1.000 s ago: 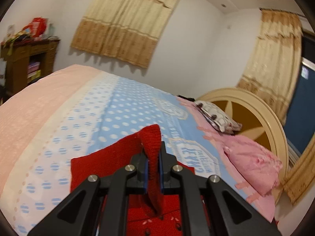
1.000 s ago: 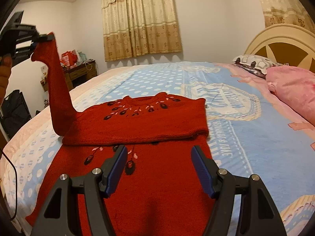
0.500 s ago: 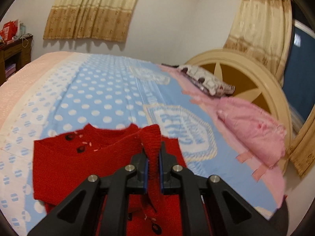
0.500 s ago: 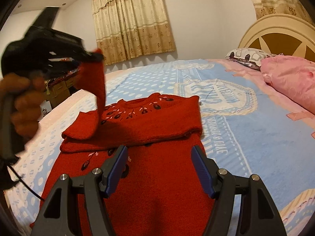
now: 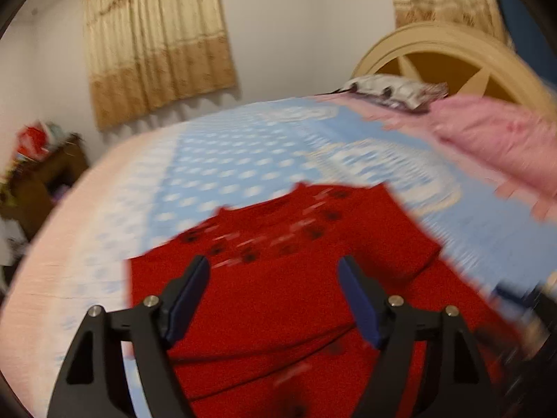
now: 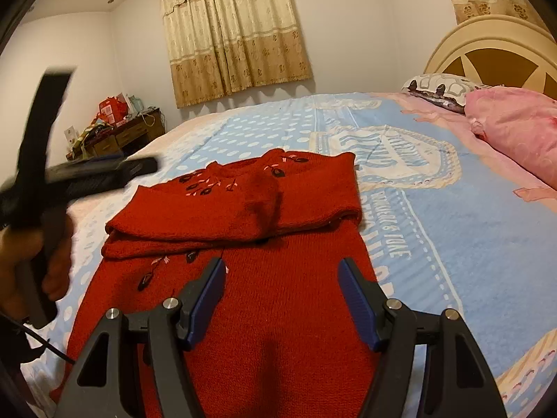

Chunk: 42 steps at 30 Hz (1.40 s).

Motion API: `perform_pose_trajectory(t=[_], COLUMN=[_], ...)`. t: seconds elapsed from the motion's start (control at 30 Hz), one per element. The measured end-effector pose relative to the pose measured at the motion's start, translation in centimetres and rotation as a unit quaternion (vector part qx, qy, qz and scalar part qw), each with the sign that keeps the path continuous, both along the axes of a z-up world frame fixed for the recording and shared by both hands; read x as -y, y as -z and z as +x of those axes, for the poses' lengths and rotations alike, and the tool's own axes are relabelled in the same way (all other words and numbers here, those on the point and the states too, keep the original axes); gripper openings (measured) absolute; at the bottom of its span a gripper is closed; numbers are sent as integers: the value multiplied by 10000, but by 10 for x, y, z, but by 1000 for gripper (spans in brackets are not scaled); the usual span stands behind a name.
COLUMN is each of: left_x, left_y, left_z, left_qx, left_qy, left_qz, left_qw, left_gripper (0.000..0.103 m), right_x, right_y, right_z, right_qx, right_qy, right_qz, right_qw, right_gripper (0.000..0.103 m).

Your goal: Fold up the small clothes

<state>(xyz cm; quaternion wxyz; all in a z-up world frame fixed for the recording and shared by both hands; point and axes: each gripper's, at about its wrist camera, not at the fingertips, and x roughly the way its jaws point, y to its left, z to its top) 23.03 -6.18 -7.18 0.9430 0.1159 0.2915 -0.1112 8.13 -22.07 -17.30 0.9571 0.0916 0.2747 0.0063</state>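
Centrally, a red sweater (image 6: 243, 296) lies flat on the bed (image 6: 435, 244), its upper part folded over the body so that the neckline with dark embroidered leaves faces up, and one sleeve (image 6: 263, 202) is laid across that folded band. In the left wrist view, which is blurred, the left tool (image 5: 273, 291) occupies the lower centre of the frame; its jaws are opening, nothing sits between the blue pads, and the sweater (image 5: 278, 278) shows below and beyond them. In the right wrist view the right tool (image 6: 280, 294) stands spread at lower centre above the sweater's lower body — no cloth between its pads. At the left edge of that frame the left tool (image 6: 52, 160) appears as a dark, blurred shape held by a hand (image 6: 31, 257). Background — a pink pillow (image 6: 515, 132) and a patterned pillow (image 6: 438, 88) at upper right before the headboard (image 6: 487, 48), curtains (image 6: 236, 31) at top centre, a cluttered cabinet (image 6: 118, 132) at left.
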Motion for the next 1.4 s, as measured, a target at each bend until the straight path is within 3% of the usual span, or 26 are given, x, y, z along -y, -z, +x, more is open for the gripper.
perform_pose_trajectory(t=[0.13, 0.33, 0.43, 0.63, 0.73, 0.97, 1.1, 1.17, 1.3, 1.33, 1.4], left_x=[-52, -117, -126, -134, -140, -156, -161, -160, -162, -163, -163], left_y=[22, 57, 72, 81, 85, 93, 97, 97, 98, 98, 98], left_z=[-12, 3, 14, 19, 14, 19, 22, 21, 20, 19, 20], left_qx=[111, -535, -783, -843, -832, -1010, -1103, -1067, -1046, -1038, -1044], left_qy=[-653, -1364, -1401, -1356, -1231, -1432, -1506, -1529, -1567, -1572, -1574], left_qz=[516, 237, 227, -299, -580, -1017, -1208, -1138, -1184, -1201, -1185], left_qw=[9965, 9889, 9868, 9867, 9872, 9793, 9750, 9759, 9749, 9747, 9748], left_gripper=[81, 83, 83, 89, 89, 103, 103, 103, 103, 103, 103], right_x=[-2, 1, -1, 3, 5, 18, 17, 11, -4, -4, 0], right_y=[4, 1, -8, -30, -35, -18, 1, 10, 20, 19, 13], right_z=[3, 2, 7, 41, 75, 139, 153, 158, 161, 160, 158], right_qx=[-81, -194, -422, -762, -933, -1311, -1502, -1585, -1654, -1616, -1530], right_qy=[-105, -139, -219, -421, -526, -226, -123, -218, -473, -484, -447], right_qz=[31, 172, -72, -492, -459, -118, -174, -155, -287, -305, -271], right_qw=[9999, 9996, 9988, 9950, 9932, 9910, 9884, 9870, 9847, 9852, 9868], right_gripper=[68, 68, 68, 69, 69, 69, 68, 48, 24, 9, 9])
